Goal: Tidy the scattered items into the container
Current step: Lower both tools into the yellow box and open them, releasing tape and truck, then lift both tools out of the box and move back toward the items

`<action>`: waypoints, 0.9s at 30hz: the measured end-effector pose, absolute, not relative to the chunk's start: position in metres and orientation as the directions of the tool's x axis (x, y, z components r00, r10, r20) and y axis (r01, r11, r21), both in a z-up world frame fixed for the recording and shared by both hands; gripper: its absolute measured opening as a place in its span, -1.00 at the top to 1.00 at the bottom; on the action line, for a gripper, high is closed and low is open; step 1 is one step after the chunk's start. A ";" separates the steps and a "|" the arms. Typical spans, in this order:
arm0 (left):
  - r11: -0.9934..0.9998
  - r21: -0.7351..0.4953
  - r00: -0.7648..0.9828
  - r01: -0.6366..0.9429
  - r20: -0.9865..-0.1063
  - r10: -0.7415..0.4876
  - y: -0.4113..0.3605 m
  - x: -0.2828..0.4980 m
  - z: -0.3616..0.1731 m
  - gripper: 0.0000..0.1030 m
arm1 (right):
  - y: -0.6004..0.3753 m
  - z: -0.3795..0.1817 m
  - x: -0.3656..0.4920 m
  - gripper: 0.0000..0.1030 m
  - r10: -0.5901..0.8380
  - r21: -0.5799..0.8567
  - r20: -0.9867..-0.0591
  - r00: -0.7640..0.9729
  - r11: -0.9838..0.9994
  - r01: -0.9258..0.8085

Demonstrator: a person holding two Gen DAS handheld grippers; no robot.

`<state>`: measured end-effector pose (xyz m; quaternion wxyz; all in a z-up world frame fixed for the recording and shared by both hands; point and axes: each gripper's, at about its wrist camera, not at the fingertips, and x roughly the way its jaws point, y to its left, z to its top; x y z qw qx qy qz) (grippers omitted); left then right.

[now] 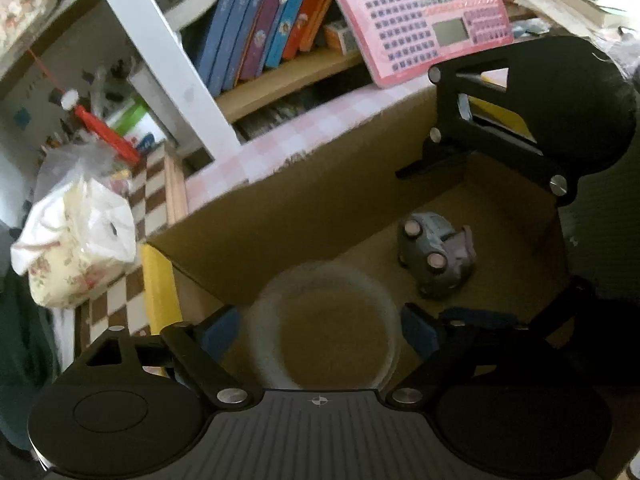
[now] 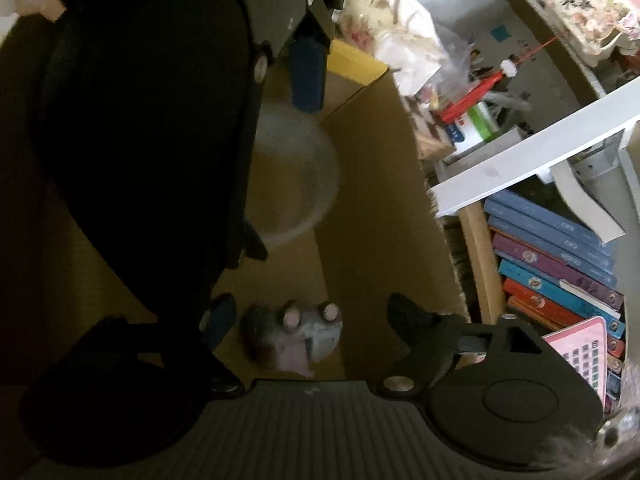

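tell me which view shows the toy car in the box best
The left wrist view: the toy car is brighter there, lying on its side on the cardboard box floor. The right wrist view shows it dim and blurred, low in the frame.

Cardboard box (image 1: 280, 220) plain tan-brown inside, flaps bright yellow (image 1: 158, 288). Toy car (image 1: 434, 256) grey-blue with pale pinkish wheels (lilac patch at one end). Roll of tape (image 1: 324, 328) translucent, whitish rim, blurred. Left gripper (image 1: 320, 332) black, pads blue. Right gripper (image 2: 308, 320) black too. Tablecloth (image 1: 304, 136) pink-and-white check; another (image 1: 116, 300) brown-and-white check. Toy keyboard (image 1: 416, 12) pink. Books (image 1: 264, 24) blue, purple, orange. Bag (image 1: 72, 248) cream with floral print.
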<state>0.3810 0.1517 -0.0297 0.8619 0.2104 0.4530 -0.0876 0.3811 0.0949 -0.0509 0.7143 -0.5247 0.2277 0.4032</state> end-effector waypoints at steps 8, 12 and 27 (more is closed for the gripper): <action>0.919 0.275 0.689 0.281 -0.724 0.006 0.157 0.351 0.008 -0.78 | 0.080 -0.011 0.363 -0.67 0.406 -0.578 -0.673 0.618 0.233 -0.782; 0.948 0.223 0.754 0.227 -0.656 -0.027 0.165 0.323 0.037 -0.81 | 0.067 0.019 0.350 -0.66 0.434 -0.561 -0.618 0.655 0.340 -0.755; 0.993 0.109 0.884 0.048 -0.467 0.008 0.184 0.171 0.083 -0.90 | -0.015 0.085 0.241 -0.66 0.415 -0.184 -0.448 0.792 0.824 -0.536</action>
